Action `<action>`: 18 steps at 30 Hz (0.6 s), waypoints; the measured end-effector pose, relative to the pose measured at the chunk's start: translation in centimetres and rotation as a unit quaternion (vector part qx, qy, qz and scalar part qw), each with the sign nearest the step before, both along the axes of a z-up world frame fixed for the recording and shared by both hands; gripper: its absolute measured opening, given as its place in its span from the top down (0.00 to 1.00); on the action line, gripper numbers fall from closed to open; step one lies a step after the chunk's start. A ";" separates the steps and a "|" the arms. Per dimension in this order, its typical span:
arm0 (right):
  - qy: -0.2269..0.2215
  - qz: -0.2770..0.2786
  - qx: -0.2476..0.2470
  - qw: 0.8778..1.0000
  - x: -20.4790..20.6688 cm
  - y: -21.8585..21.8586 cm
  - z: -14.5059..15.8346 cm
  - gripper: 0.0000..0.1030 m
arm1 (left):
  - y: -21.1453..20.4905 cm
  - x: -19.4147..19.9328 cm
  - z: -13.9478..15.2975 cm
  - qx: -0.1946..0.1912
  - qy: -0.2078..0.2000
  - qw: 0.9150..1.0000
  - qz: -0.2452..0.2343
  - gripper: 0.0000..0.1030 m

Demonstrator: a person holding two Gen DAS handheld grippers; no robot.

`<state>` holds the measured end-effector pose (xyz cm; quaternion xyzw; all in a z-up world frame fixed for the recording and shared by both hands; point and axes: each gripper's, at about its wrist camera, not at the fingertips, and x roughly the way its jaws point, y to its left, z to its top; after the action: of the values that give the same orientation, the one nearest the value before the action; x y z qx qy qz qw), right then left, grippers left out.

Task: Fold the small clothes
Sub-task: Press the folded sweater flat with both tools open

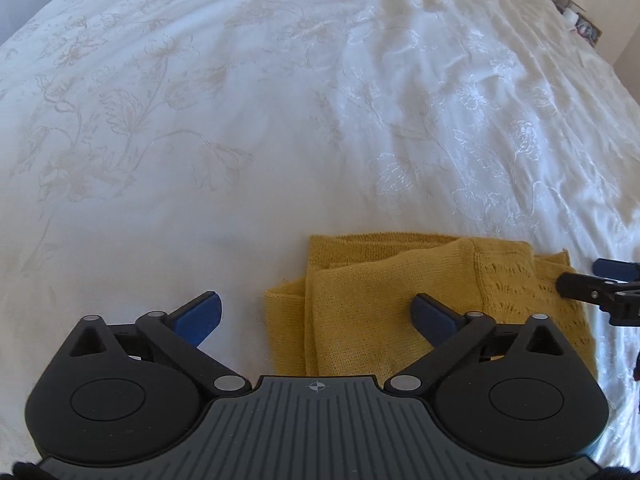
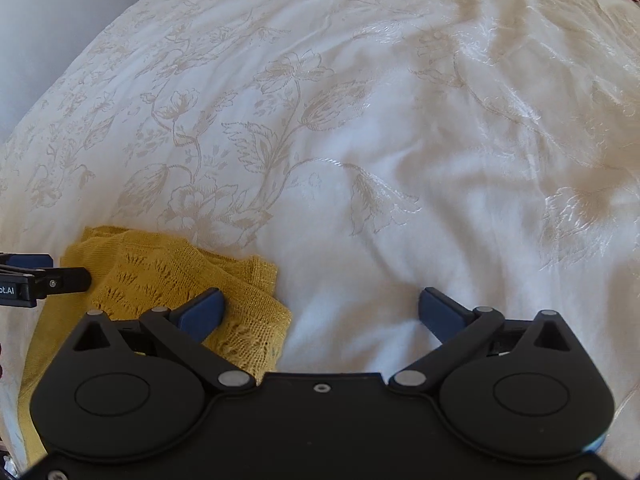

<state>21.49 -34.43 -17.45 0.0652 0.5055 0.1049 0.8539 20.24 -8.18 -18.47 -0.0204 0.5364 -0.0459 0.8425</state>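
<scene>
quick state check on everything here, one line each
left gripper: open, fingers wide, holding nothing
right gripper: open, fingers wide, holding nothing
yellow knit: folded over in layers, lying on the bed, not gripped
bedspread: spread out, lightly wrinkled

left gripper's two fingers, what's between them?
Left wrist view: between the open left gripper fingers lies the left edge of the folded yellow knit garment and bare white bedspread. Neither pad presses it.
</scene>
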 end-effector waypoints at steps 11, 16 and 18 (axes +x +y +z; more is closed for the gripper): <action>-0.059 -0.042 0.005 0.997 -4.6 -2.1 5.1 0.00 | -0.8 -4.7 4.9 -0.014 -0.046 0.999 -0.008 0.00; -0.074 -0.009 0.032 0.997 -7.2 -1.5 7.0 0.00 | -2.2 -7.7 6.4 -0.019 -0.051 0.998 -0.013 0.00; -0.078 0.006 0.041 0.996 -8.4 -1.1 7.7 0.00 | -2.9 -8.8 7.1 -0.015 -0.059 0.998 -0.019 0.00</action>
<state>13.14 -35.53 -9.77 0.0889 0.4333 0.1360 0.8865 11.42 -11.07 -11.38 -0.0200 0.4854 -0.0706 0.8712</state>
